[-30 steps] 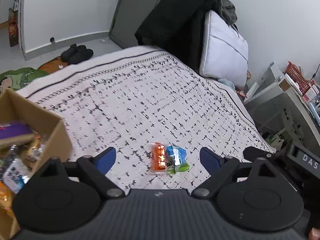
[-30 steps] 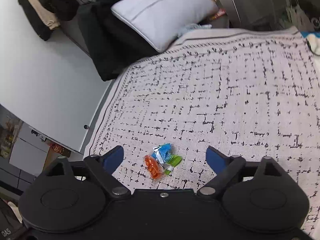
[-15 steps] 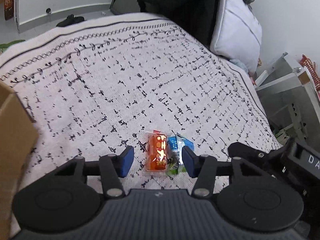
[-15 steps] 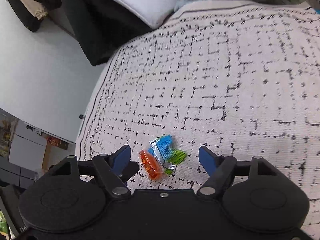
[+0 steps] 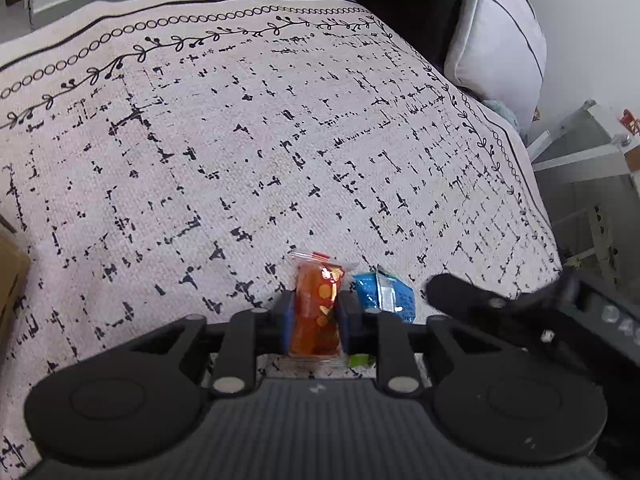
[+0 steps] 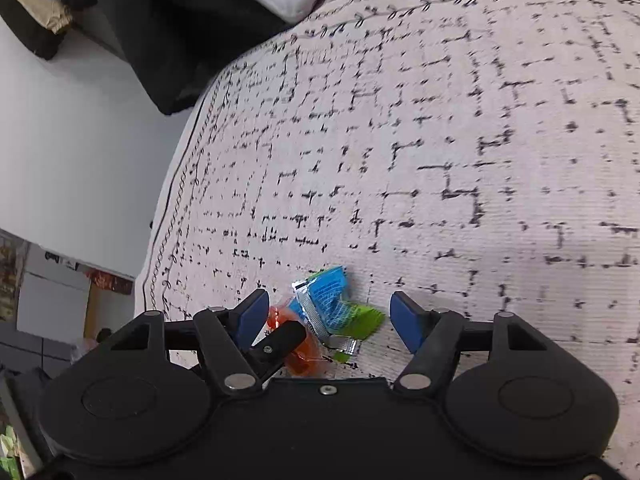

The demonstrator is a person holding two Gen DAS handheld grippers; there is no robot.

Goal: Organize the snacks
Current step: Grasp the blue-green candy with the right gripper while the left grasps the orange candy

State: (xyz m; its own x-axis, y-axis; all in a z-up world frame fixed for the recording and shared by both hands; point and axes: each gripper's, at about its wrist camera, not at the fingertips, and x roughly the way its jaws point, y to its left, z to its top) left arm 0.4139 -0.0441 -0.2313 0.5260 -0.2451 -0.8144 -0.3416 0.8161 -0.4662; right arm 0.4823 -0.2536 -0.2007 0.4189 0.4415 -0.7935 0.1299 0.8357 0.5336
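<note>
Three small snack packets lie together on the patterned bed cover. My left gripper [image 5: 316,314] is shut on the orange packet [image 5: 318,308], low on the cover. A blue packet [image 5: 386,294] lies just right of it and a green packet [image 5: 360,359] peeks out below. In the right wrist view my right gripper [image 6: 328,316] is open, its fingers on either side of the blue packet [image 6: 328,298] and green packet [image 6: 362,322]. The orange packet [image 6: 302,354] shows at its lower left, partly hidden by the left gripper's finger.
The bed cover [image 5: 240,140] stretches ahead. A cardboard box corner [image 5: 10,276] sits at the left edge. A white pillow [image 5: 500,40] and dark clothes lie at the head of the bed. A white shelf [image 5: 592,168] stands beyond the right bed edge.
My left gripper moved forward and down and closed on the orange packet. My right gripper moved closer to the blue and green packets and narrowed a little.
</note>
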